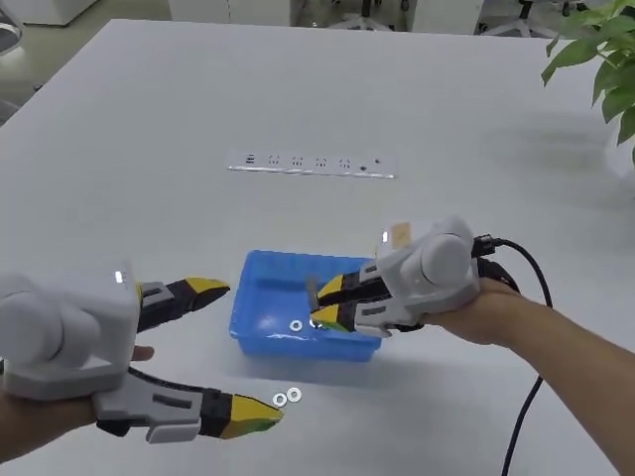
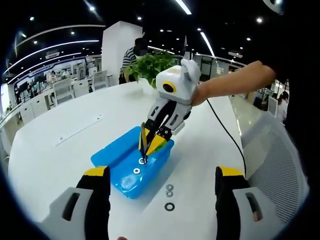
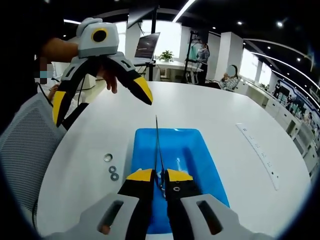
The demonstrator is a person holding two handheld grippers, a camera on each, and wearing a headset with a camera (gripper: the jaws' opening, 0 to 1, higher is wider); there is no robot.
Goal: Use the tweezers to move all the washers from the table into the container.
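A blue container [image 1: 260,297] sits on the white table, with two washers [image 1: 296,325] on its floor. Three more washers [image 2: 169,193] lie on the table beside it, also visible as washers [image 3: 112,169] in the right gripper view. My right gripper [image 3: 160,176] is shut on thin metal tweezers [image 3: 157,145] that point into the container [image 3: 200,165]. In the left gripper view the tweezers [image 2: 143,146] reach down to a washer [image 2: 142,161] inside the container; whether they grip it I cannot tell. My left gripper [image 2: 162,172] stands wide open and holds nothing, its lower jaw near the loose washers [image 1: 288,397].
A white power strip [image 1: 311,164] lies flat on the table beyond the container. A green plant [image 1: 600,59] stands at the far right corner. The right gripper's black cable [image 1: 526,397] trails off the near right. Bare tabletop surrounds the container.
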